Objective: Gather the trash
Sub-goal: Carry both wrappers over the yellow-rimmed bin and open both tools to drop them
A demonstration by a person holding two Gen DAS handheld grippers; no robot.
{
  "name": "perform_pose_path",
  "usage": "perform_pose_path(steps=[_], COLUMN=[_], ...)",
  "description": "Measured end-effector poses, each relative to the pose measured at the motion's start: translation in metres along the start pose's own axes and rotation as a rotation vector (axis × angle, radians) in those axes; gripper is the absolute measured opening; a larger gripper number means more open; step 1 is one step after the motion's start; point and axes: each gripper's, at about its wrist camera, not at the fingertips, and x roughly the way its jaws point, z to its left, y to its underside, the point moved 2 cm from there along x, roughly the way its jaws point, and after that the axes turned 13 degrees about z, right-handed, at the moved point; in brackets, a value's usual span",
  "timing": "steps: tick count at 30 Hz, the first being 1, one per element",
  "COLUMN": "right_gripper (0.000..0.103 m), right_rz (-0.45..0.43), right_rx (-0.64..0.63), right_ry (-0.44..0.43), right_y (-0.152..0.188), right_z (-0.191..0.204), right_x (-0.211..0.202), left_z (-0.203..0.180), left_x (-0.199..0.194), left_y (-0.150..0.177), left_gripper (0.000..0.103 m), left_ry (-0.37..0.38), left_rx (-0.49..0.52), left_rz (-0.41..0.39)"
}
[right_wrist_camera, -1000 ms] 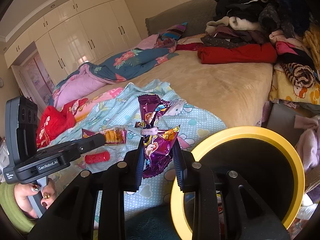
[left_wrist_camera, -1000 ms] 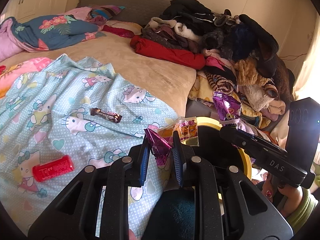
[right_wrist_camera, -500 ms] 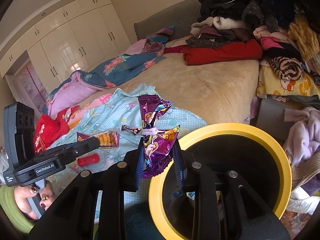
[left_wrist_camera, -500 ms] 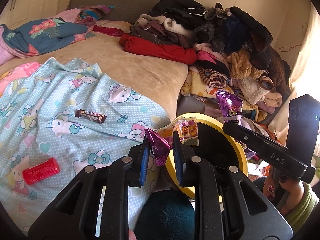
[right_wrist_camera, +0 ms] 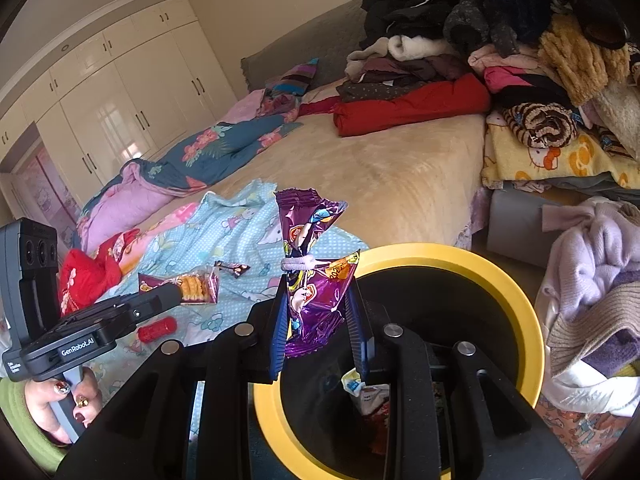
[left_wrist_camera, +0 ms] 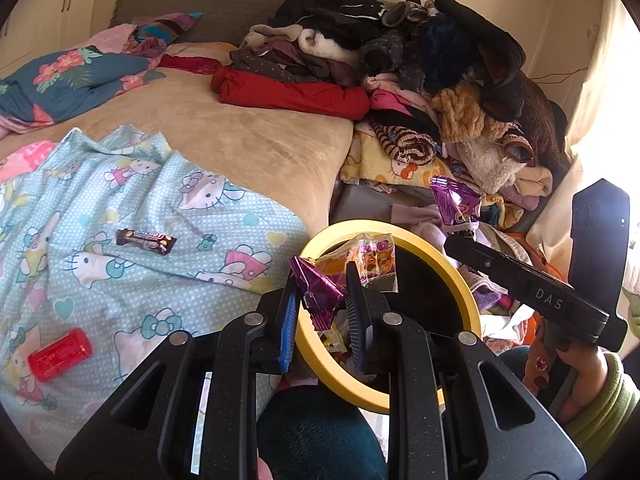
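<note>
Two tongs, each clamped on one wrapper: left tongs point(left_wrist_camera: 322, 300) grip a biscuit packet point(left_wrist_camera: 362, 258), right tongs point(right_wrist_camera: 318, 320) a purple packet point(right_wrist_camera: 312, 280). One yellow-rimmed bin point(right_wrist_camera: 528, 320) stands near; one chocolate bar point(left_wrist_camera: 146, 240) and one red tube point(left_wrist_camera: 60, 354) lie on the bed point(left_wrist_camera: 260, 140).

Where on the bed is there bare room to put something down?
The tan blanket is bare between the cartoon sheet and the red garment. The sheet carries a candy bar and red can; the clothes pile is crowded.

Bed point(left_wrist_camera: 256, 148): chocolate bar point(left_wrist_camera: 146, 241), red cylinder point(left_wrist_camera: 60, 354)
</note>
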Motion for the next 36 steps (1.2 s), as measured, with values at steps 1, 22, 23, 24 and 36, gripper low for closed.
perform_pose_path(steps=[1,22,23,24,36], right_gripper=[0.025,0.026,0.026,0.026,0.033], right_rz=[-0.002,-0.025,-0.023,-0.02,0.007], right_rx=[0.005,0.131,0.136,0.14,0.185], right_ry=[0.003,0.06,0.061,0.062,0.053], right_y=[0.0,0.005,0.005,0.006,0.012], right_z=[-0.002,-0.064,-0.066,-0.067,-0.081], right_x=[-0.001,-0.018,-0.017,-0.017,-0.007], left_z=[-0.001,-0.057,-0.06,-0.061,-0.077], left_x=[0.001,0.045,0.049,0.051,0.086], left_y=[-0.001,0.012,0.014,0.015,0.033], left_gripper=[0.016,0.016,0.016,0.016,0.016], left_ry=[0.003,0.061,0.064,0.065,0.087], left_rx=[0.004,0.134,0.142,0.147,0.193], left_rz=[0.002,0.107,0.118,0.126,0.234])
